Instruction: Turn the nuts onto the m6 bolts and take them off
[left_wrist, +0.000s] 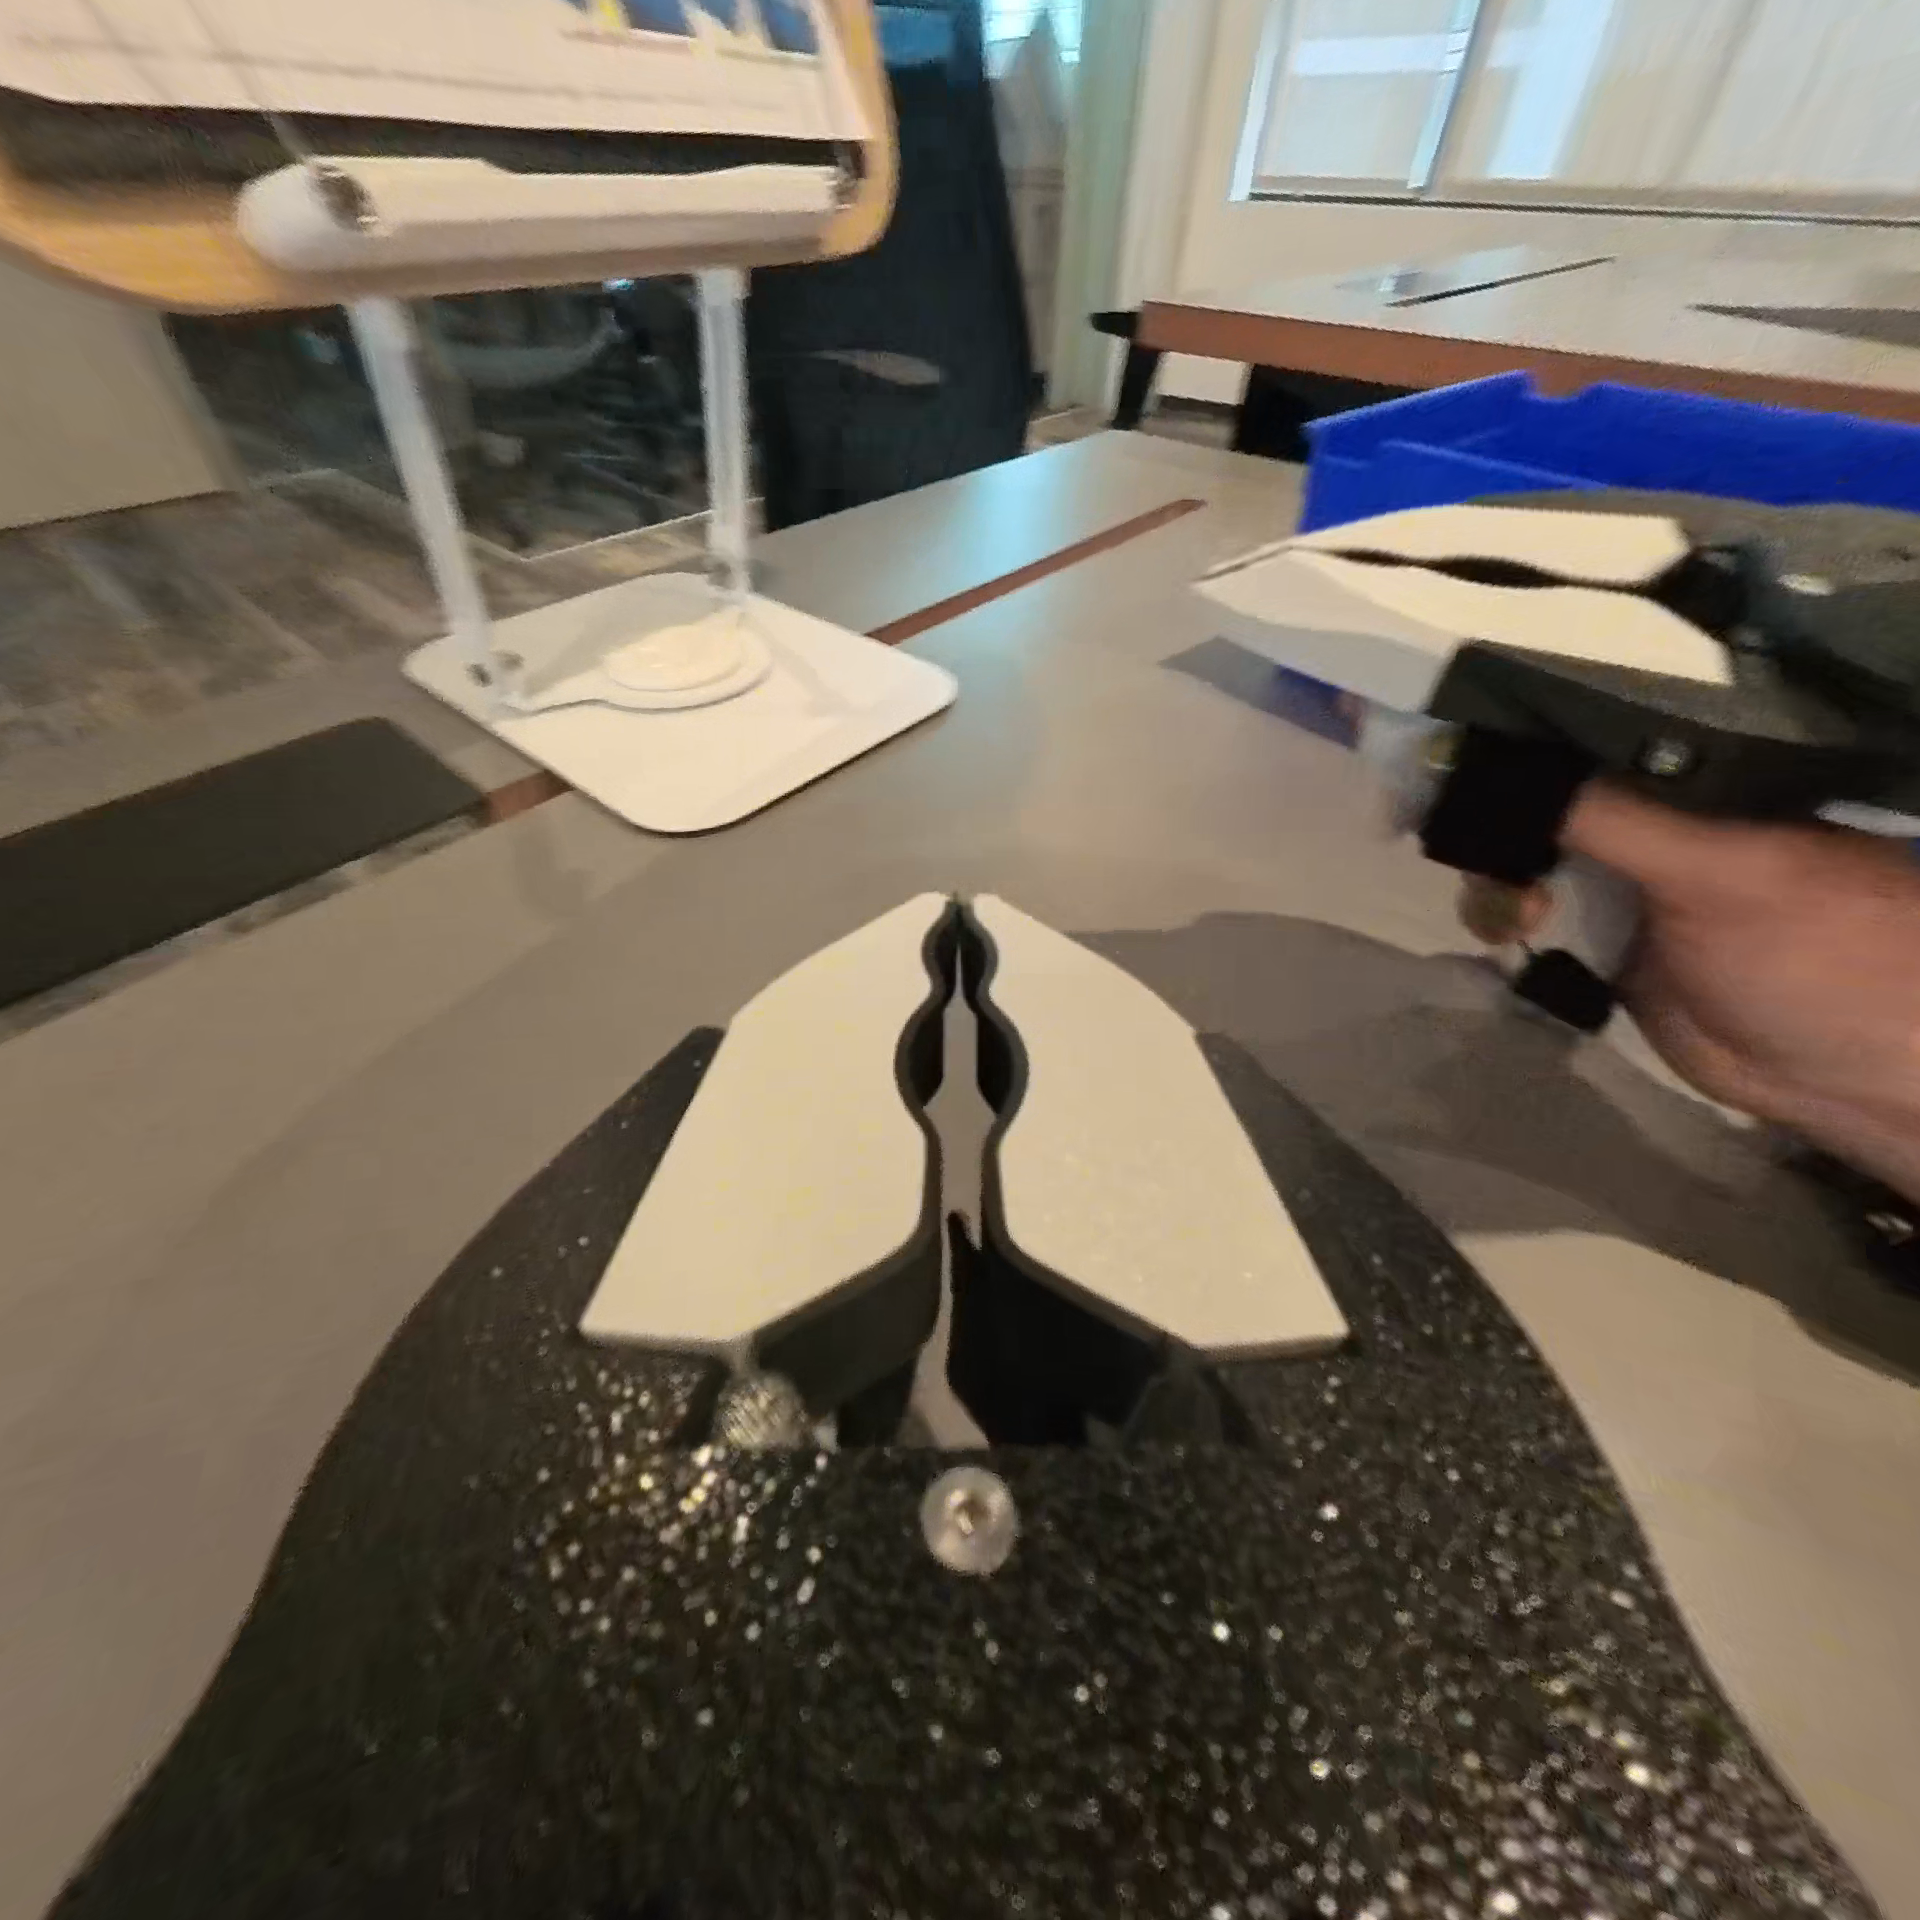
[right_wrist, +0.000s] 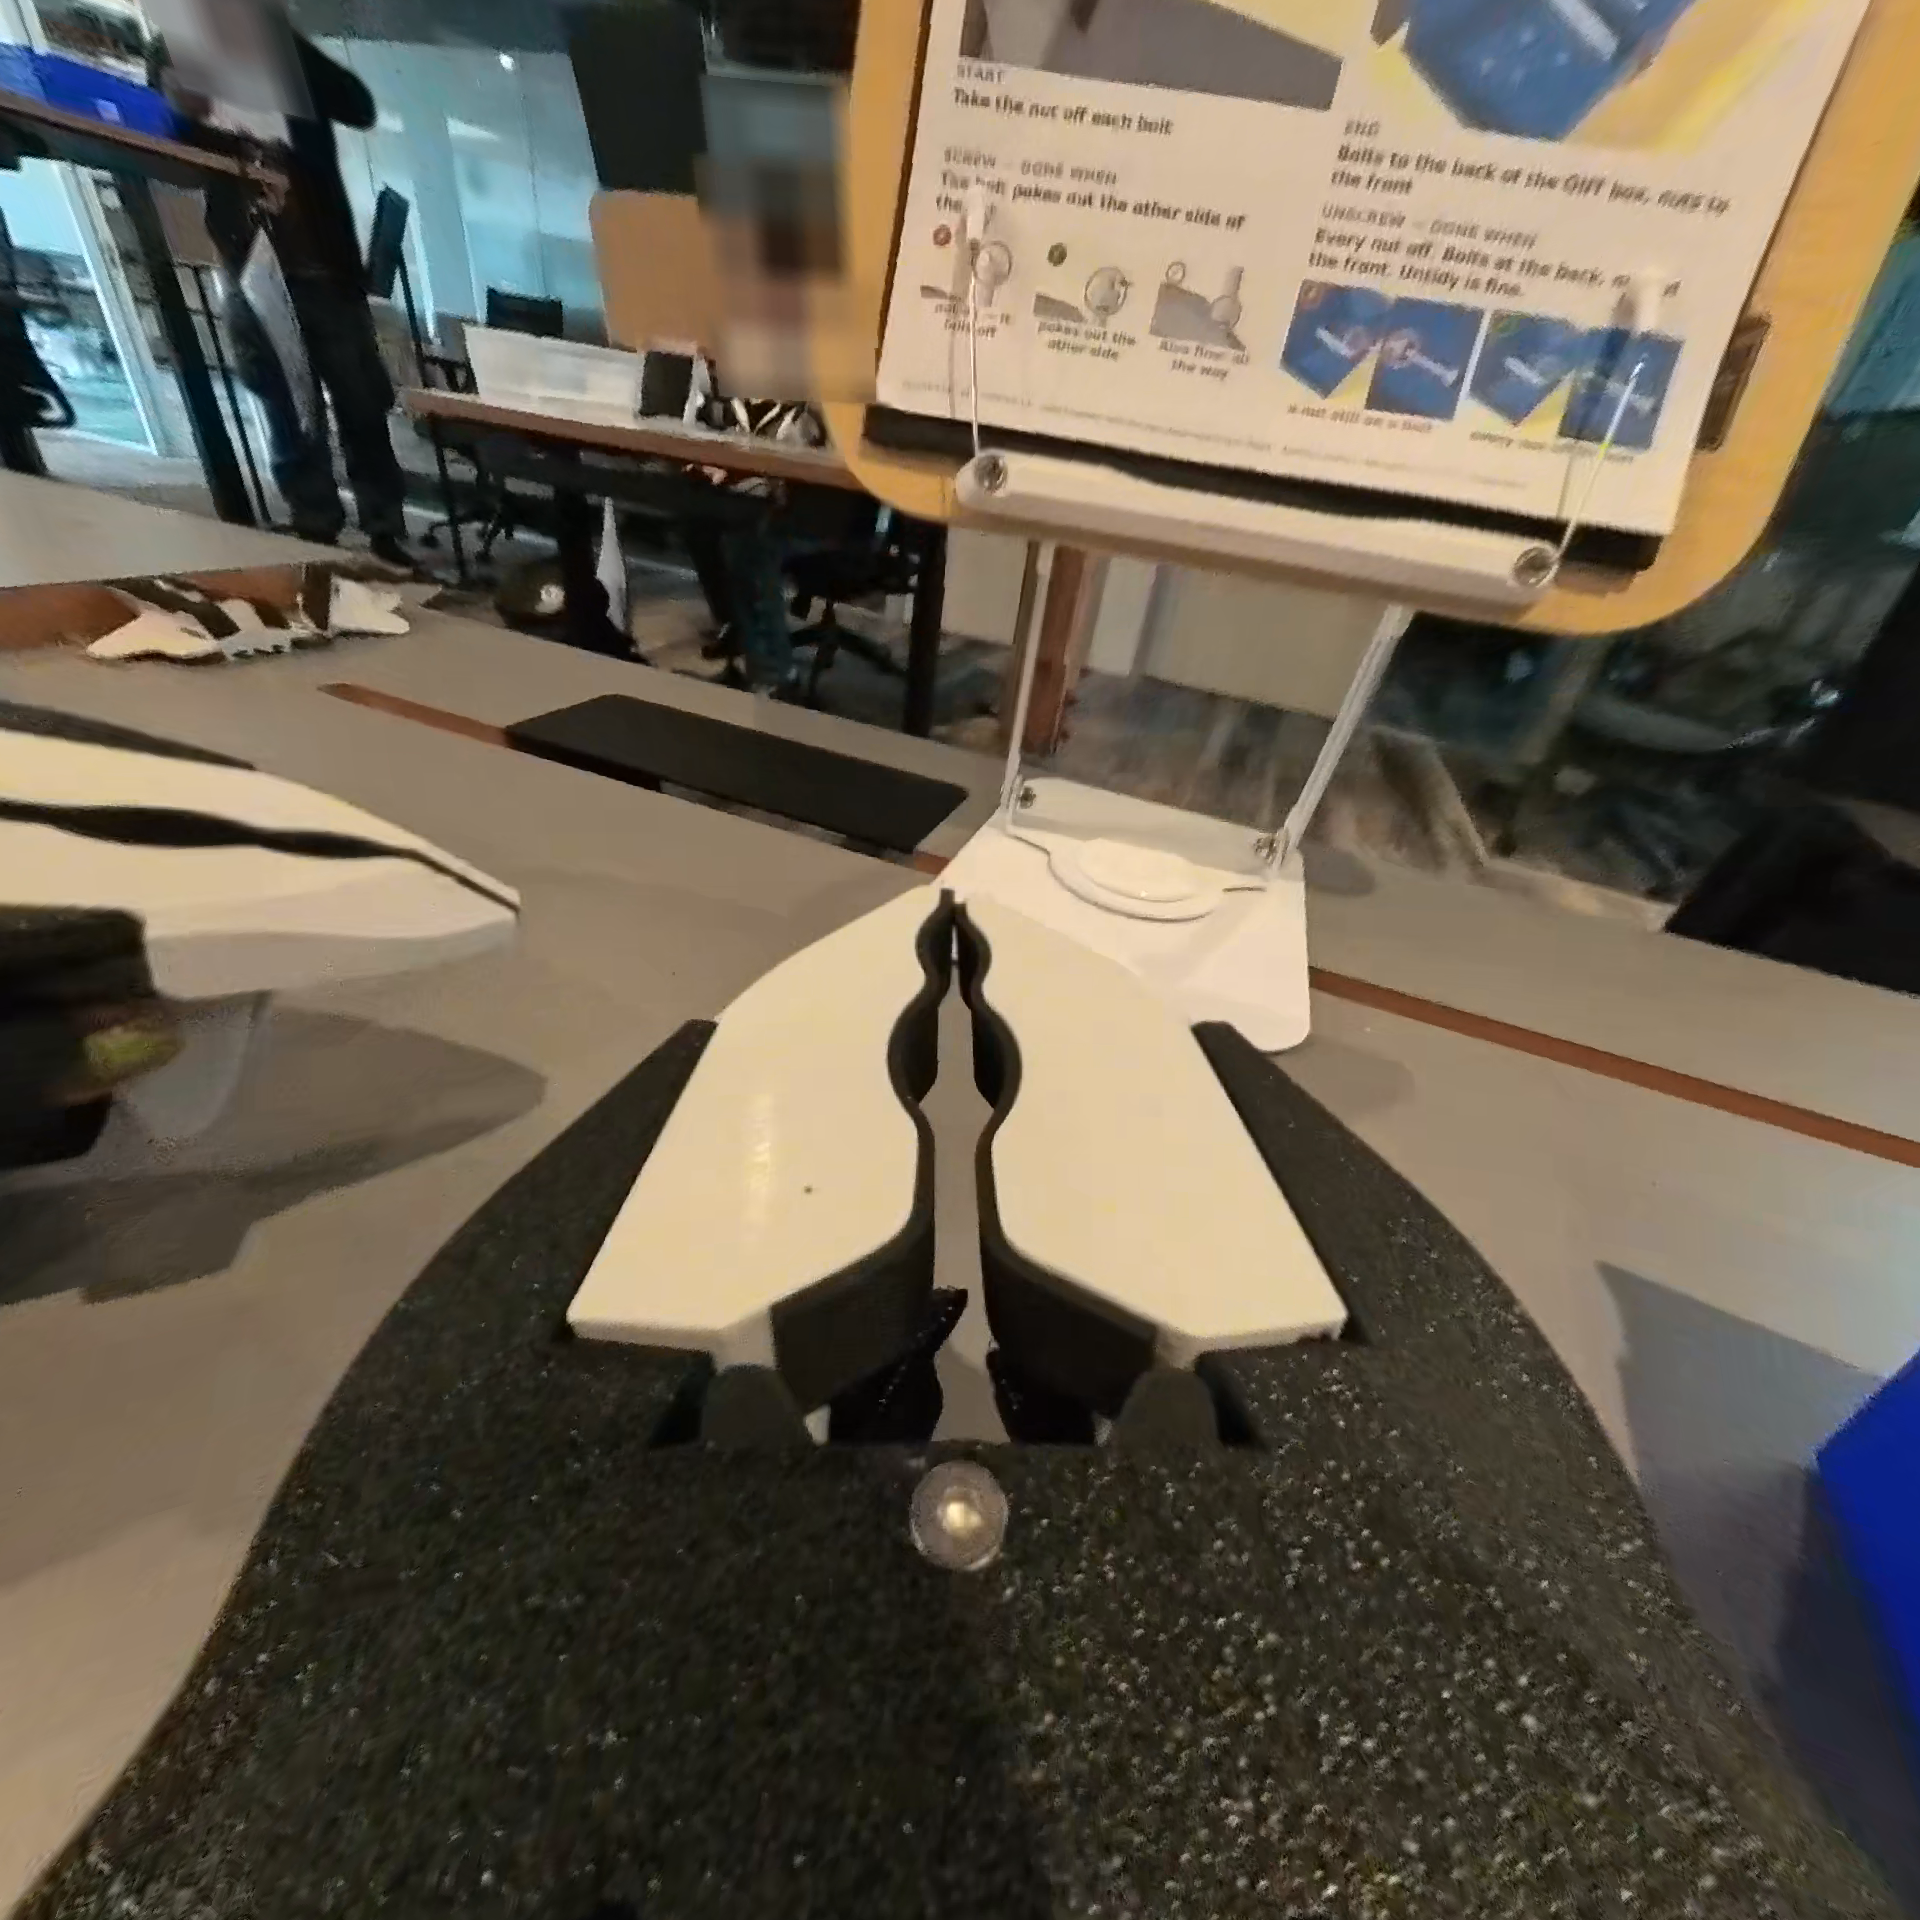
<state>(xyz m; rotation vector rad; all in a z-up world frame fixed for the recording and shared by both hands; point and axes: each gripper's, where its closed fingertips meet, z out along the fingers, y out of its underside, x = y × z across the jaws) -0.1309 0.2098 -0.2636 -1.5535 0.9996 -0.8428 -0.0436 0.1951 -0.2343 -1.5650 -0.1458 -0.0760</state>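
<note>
The left gripper (left_wrist: 961, 914) has white fingers on a black, glittering body, and the right gripper (right_wrist: 953, 914) has the same colours. The table (left_wrist: 312, 1039) is grey with a brown stripe. At far right the bin (left_wrist: 1558, 447) is blue. The stand (right_wrist: 1195, 935) is white, and its board (right_wrist: 1766, 561) has a yellow-tan frame.

Grey table (left_wrist: 312, 1039) with a brown strip (right_wrist: 1610, 1060) and a black mat (right_wrist: 738, 769). Beyond, glass partitions (right_wrist: 499, 208), dark office chairs (left_wrist: 540, 405), long wood-edged desks (left_wrist: 1455, 353), bright blinded windows (left_wrist: 1558, 94), mottled carpet (left_wrist: 94, 613).
</note>
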